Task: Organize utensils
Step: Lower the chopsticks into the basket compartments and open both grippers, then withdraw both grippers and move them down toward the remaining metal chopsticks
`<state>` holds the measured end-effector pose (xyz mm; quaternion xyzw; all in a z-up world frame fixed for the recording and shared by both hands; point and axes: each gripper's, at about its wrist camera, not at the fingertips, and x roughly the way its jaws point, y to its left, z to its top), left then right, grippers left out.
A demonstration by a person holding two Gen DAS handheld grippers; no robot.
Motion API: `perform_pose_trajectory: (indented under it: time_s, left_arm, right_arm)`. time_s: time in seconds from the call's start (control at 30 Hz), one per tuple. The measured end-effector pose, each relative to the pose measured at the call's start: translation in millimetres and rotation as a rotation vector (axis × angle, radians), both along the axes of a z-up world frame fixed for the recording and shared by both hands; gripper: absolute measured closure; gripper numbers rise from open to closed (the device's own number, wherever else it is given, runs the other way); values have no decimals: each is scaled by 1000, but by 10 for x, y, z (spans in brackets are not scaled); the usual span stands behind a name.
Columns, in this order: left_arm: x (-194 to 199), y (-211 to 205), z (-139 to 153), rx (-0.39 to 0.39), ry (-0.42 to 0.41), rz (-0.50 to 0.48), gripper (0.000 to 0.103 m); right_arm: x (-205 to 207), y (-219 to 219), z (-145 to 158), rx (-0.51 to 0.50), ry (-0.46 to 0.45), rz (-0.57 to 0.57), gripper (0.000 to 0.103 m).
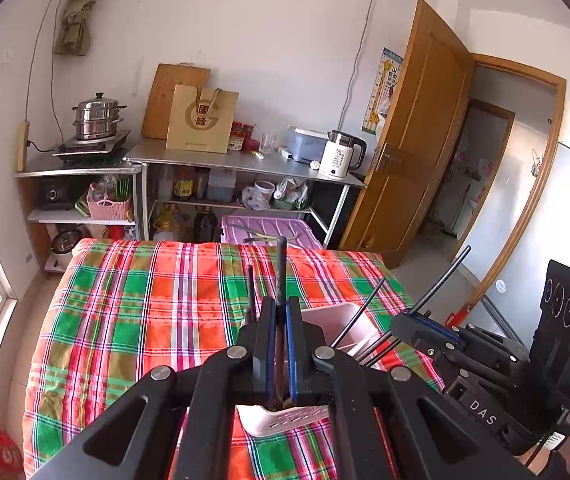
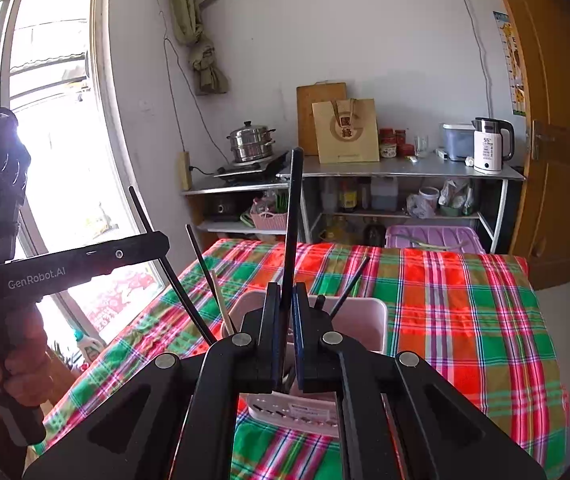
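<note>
A white slotted utensil holder (image 1: 341,324) (image 2: 365,320) stands on the plaid tablecloth, right under both grippers. My left gripper (image 1: 281,308) is shut on a dark chopstick (image 1: 282,268) that points up and away. My right gripper (image 2: 285,292) is shut on a dark chopstick (image 2: 293,216), upright over the holder. Several more dark chopsticks (image 2: 349,284) and one pale one (image 2: 221,300) lean in the holder. The right gripper also shows in the left wrist view (image 1: 425,328), at the holder's right. The left gripper shows in the right wrist view (image 2: 157,246), at the holder's left.
The table with the plaid cloth (image 1: 145,300) fills the foreground. Behind it stand metal shelves (image 1: 245,160) with a steamer pot (image 1: 97,116), a paper bag (image 1: 201,120) and a kettle (image 1: 341,154). A purple bin (image 1: 269,230) sits by the far edge. An open door (image 1: 417,128) is at right.
</note>
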<state>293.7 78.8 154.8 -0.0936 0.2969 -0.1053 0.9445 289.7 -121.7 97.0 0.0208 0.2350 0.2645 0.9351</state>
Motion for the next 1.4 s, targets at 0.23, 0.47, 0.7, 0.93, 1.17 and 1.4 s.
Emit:
perform_pose_trajectory:
  time_s: [0.23,0.47,0.7,0.93,1.17,1.4]
  left_arm:
    - [45,-77,-235,34,66,-5,99]
    - [39,-133,-354,54,84,-28,99]
    - [-136,-116,-275,52,36,-11,93]
    - [-523,-130,-208,70,-34,23,87]
    - [-1026,-190,-306,89,-80,35,85]
    - [-1413,-359,-627,105,-51,-12,84]
  right_arm:
    - [40,59,-150,-56,45,7,97]
    - [49,20,-211,-58,70,9,94]
    - [-100,-124,-137,-25,46,11,87]
    - [-421,-339,-115,8,16,10,84]
    - [-817,-559,-179,37,-8,-13,84]
    - [-1136,-627,-496,6,42,-3,84]
